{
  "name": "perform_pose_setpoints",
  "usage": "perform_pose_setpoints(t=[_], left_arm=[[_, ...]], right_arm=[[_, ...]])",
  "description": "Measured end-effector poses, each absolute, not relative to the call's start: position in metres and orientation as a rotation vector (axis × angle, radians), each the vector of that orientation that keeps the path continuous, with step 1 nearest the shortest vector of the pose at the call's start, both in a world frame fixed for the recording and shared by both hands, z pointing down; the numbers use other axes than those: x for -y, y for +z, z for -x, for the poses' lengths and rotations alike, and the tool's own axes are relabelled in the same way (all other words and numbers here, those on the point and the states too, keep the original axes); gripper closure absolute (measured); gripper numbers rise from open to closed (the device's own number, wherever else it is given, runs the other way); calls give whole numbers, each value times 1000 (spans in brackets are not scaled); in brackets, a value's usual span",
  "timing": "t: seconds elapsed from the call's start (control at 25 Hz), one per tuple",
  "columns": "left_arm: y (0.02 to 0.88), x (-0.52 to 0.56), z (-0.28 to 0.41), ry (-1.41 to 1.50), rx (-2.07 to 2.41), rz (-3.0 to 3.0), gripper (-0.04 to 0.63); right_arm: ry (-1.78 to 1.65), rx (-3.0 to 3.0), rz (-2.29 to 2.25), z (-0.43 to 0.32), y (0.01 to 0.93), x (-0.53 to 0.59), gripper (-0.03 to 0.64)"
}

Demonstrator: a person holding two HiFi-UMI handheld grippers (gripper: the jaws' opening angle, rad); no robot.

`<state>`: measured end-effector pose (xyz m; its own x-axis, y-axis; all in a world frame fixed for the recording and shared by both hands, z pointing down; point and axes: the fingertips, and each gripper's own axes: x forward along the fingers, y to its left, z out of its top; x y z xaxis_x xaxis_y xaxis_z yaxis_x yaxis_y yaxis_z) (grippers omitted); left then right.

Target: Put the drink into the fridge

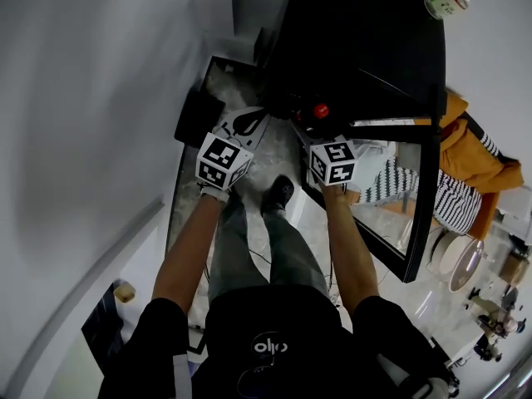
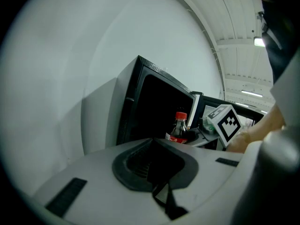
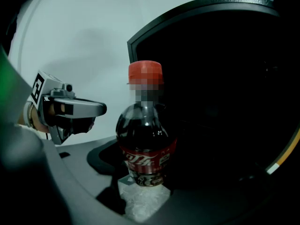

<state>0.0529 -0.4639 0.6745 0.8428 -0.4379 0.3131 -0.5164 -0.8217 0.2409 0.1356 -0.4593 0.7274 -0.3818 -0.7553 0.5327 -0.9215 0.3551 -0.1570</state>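
Clamped between the jaws of the right hand-held gripper [image 3: 143, 184] is a cola bottle [image 3: 145, 144]. It stands upright, gripped low on the body just under the red label, with its red cap [image 3: 145, 74] well above the jaws. Directly ahead of this hand-held gripper, and slightly to its right, is the dark opening of a black fridge [image 3: 225, 78]. The bottle sits at the mouth of the opening, not yet inside.

The left hand-held gripper [image 2: 157, 186] hangs off to the left, near the bottle but apart from it. Its jaws look drawn together with nothing between them, though the dim view of them leaves some doubt. In the head view a glass-panelled door [image 1: 420, 223] swings out to the right of the right hand-held gripper.

The step in hand appears to be carrying the bottle in. To do it well, move the bottle straight forward and keep it vertical, so that the tall neck clears the fridge's top frame. The interior is too dark to show a shelf, so lower slowly until the base sits flat, and only then let the jaws part. Pull straight back without nudging the bottle. The left hand-held gripper is best kept off to the left, out of the path.
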Motion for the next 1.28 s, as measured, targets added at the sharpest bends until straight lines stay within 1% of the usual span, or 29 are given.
perform_pose_setpoints(t=[0.32, 0.8, 1.0, 1.28], left_arm=[[690, 468, -67, 343, 717, -2717, 589], [738, 485, -111, 282, 710, -2832, 589], [754, 490, -121, 256, 705, -2864, 589], [769, 489, -113, 262, 714, -2869, 589]], right_arm=[[597, 2206, -1557, -167, 761, 488, 304], [417, 2194, -1716, -221, 802, 544, 302], [379, 2199, -1739, -229, 819, 560, 304], [368, 2201, -1750, -226, 826, 574, 302]])
